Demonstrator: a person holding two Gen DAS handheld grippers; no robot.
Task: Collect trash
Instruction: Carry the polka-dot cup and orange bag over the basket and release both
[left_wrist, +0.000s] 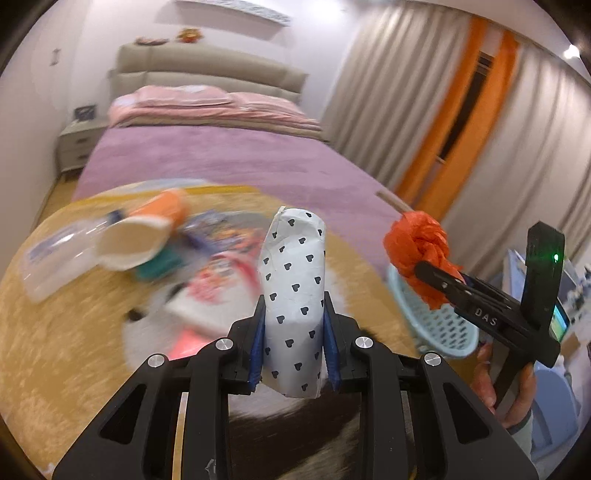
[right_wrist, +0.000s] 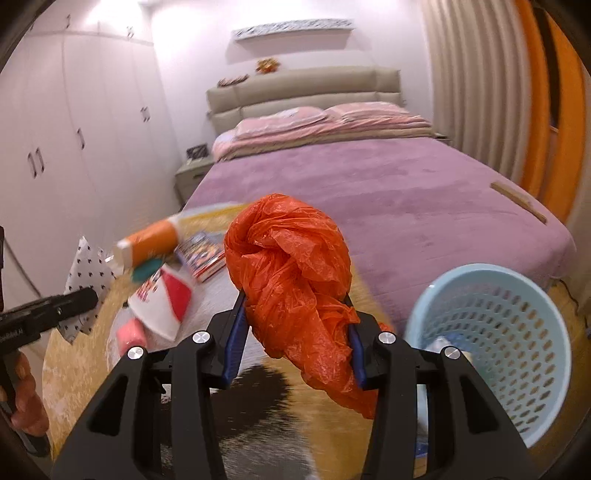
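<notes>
A bedroom with a purple bed (right_wrist: 369, 192); at its foot a gold rug (left_wrist: 55, 350) strewn with litter, and a pale blue basket (right_wrist: 491, 354), perforated and open-topped, standing on the floor beside the rug; the right gripper (right_wrist: 295, 332), its jaws clamped on a crumpled orange bag (right_wrist: 288, 266), hangs just left of the basket's rim and is plainly the nearer of the two; the bag droops toward the basket, so a short swing right should bring it over the mouth; the left gripper (left_wrist: 293, 339), jaws pinched on a heart-print paper roll (left_wrist: 295, 295) held upright, long axis vertical, sits farther left of the basket; a carton (right_wrist: 151, 243), a book (right_wrist: 203, 254) and a clear bottle (left_wrist: 51, 262) lie on the rug, well left of the basket
</notes>
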